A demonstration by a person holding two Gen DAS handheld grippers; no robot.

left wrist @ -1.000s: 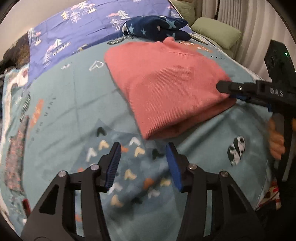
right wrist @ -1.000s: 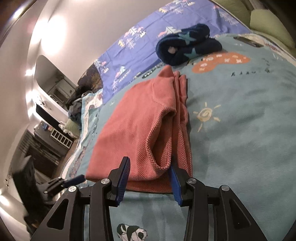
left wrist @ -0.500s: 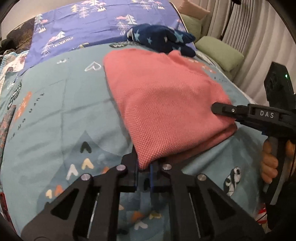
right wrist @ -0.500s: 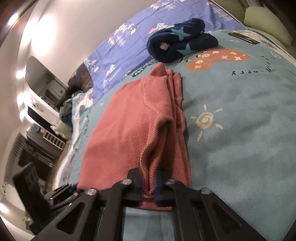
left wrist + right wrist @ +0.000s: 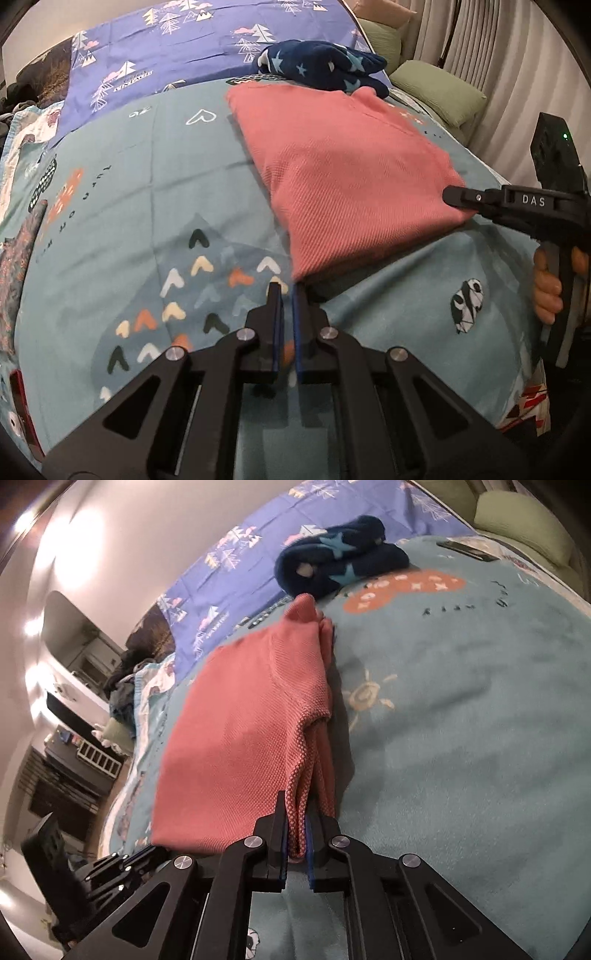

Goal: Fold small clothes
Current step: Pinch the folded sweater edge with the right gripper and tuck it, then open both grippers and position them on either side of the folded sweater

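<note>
A folded pink knit garment lies on the teal patterned bedspread. My left gripper is shut on its near left corner, which is lifted a little off the bed. My right gripper is shut on the layered near right corner of the same garment; it also shows in the left wrist view at the garment's right edge. The left gripper shows in the right wrist view at the lower left.
A folded navy star-print garment lies just beyond the pink one, also in the right wrist view. A purple tree-print sheet covers the bed's far side. Green pillows and curtains are at right. Furniture stands beyond the bed.
Both grippers moved in from open to shut on the garment's near corners. The near edge has since risen slightly off the bedspread.
</note>
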